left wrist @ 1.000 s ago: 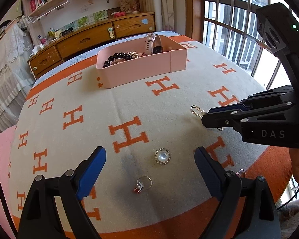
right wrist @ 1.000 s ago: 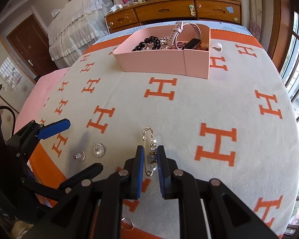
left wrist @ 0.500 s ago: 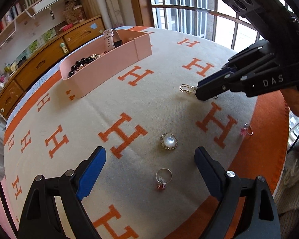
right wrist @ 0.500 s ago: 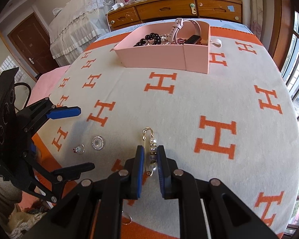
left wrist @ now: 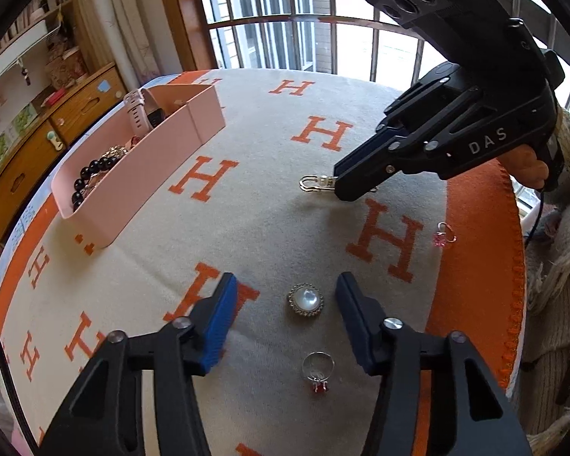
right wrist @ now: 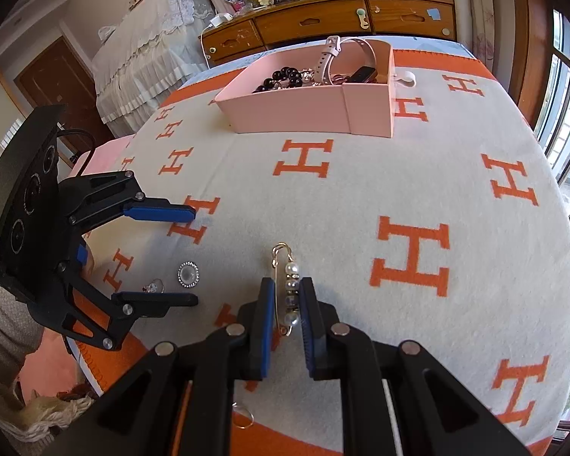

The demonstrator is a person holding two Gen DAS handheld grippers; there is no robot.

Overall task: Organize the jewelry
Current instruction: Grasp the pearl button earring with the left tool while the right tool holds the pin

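Pink rectangular plastic organizer tray (left wrist: 140, 174), far left on the cream blanket with orange H letters (left wrist: 247, 228), is holding black beads and a pink-strapped watch. Left gripper (left wrist: 285, 304) is rolling clockwise against the earlier view; its jaws, just closing, are standing apart around the untouched round pearl brooch (left wrist: 305, 300). Red-stone silver ring (left wrist: 317, 370) is lying just below. Right gripper (right wrist: 287, 304), lettered "DAS", is staying put, pinching the gold pearl safety pin (right wrist: 289, 285).

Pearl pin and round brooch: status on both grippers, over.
Right gripper shut on pearl pin, low over blanket. Left gripper open, jaws just closing around round brooch, not touching. Path to pink tray clear.
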